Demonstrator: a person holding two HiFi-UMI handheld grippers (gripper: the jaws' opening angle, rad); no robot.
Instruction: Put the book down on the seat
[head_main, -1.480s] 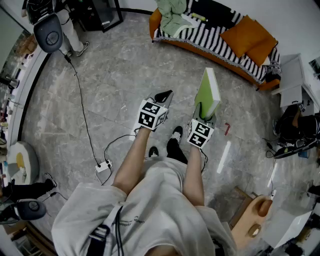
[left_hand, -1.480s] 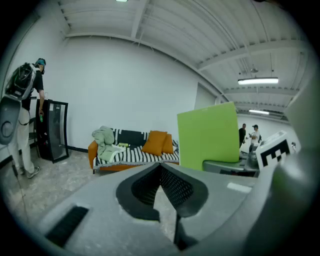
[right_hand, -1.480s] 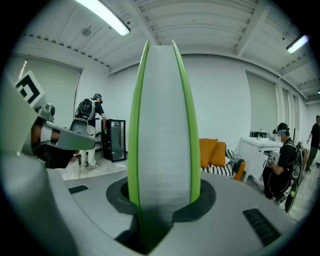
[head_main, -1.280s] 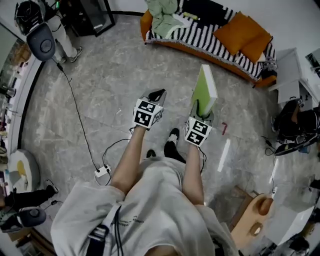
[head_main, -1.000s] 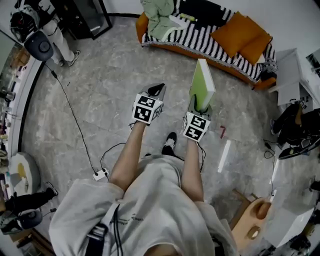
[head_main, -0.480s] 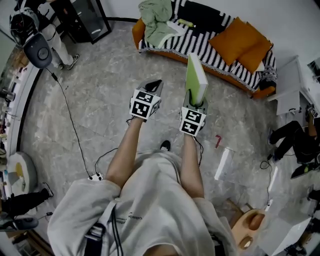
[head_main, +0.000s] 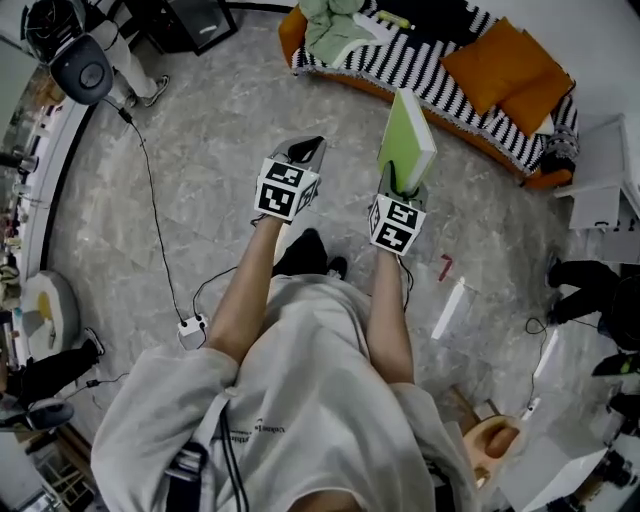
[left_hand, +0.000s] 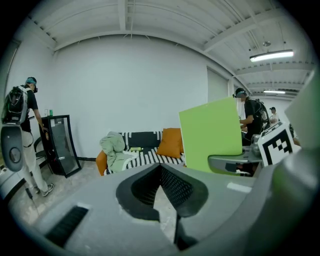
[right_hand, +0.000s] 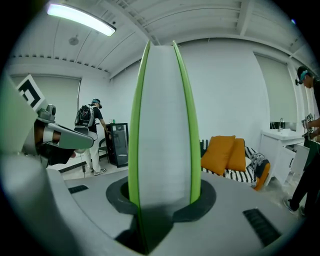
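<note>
A person's right hand-held gripper pinches a green book upright by its lower edge above the grey floor, short of the striped sofa. The left hand-held gripper, jaws pressed together, holds nothing.

Bare floor ahead; cushions and clothes crowd the sofa.

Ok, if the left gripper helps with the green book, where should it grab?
Probably the free upper end of the green book, coming in over its white page edge so the jaws straddle both covers. Facing the left gripper is only a flat cover; the right gripper clamps the lower end.
</note>
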